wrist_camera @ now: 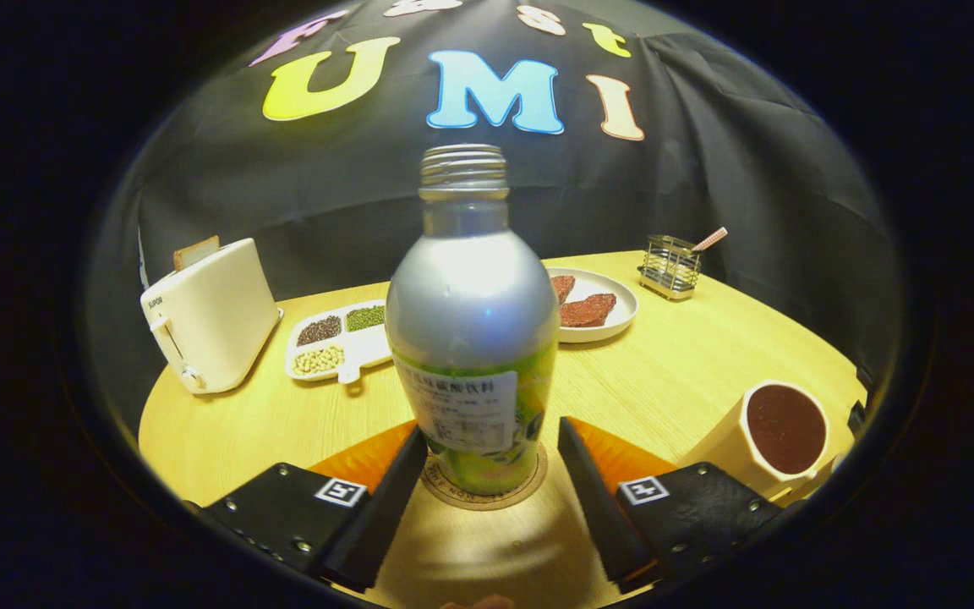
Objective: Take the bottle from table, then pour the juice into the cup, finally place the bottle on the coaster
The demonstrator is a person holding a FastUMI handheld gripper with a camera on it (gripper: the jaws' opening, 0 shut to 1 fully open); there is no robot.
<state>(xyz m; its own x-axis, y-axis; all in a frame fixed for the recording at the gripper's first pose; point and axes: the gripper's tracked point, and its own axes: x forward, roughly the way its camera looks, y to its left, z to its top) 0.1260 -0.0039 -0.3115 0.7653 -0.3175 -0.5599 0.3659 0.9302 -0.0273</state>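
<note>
A silver bottle [472,330] with a green label and an uncapped threaded neck stands upright on a round cork coaster [487,495]. It sits between the two fingers of my gripper [491,444]. The fingers are spread, with a gap showing on each side of the bottle, so neither presses on it. A cream cup [770,440] with dark juice inside stands on the wooden table [690,372], just to the right of the right finger.
A cream toaster [212,315] with a slice of bread stands at the back left. Behind the bottle lie a divided tray of beans [341,340] and a white plate [601,309] with brown pieces. A wire holder [670,266] stands at the back right.
</note>
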